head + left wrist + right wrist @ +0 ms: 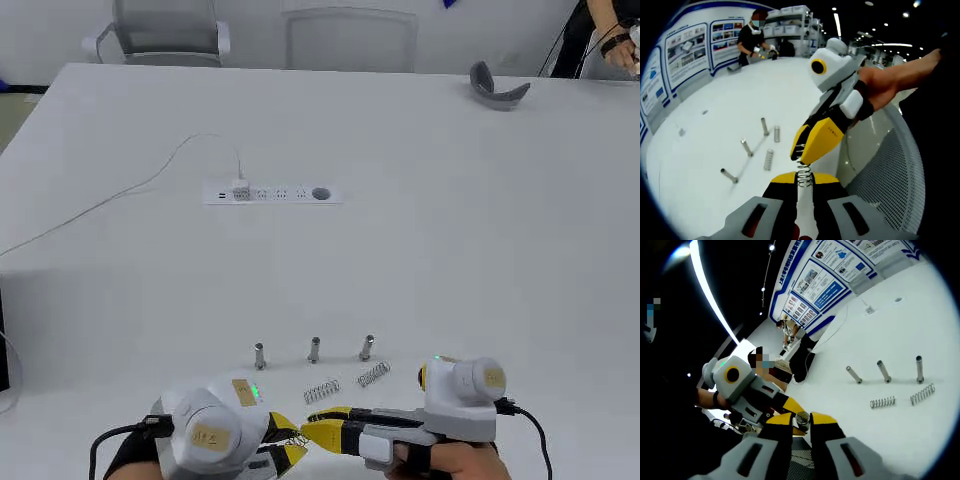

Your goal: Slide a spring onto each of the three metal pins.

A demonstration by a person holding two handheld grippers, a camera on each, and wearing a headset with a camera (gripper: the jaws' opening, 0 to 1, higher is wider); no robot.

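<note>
Left gripper (804, 179), right gripper (801, 419): each pair of jaws pinches one end of a spring (803, 172), above near edge of table (450, 250). Three pins (314, 349), two loose springs (322, 390) near that edge. Head view: power strip (272, 193). Gripper views: posters (827, 287), text unreadable.

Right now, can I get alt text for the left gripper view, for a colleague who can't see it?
The left gripper and right gripper meet tip to tip, both closed on one spring above the white table. Beyond, three metal pins stand bare, with two loose springs lying beside them.
</note>
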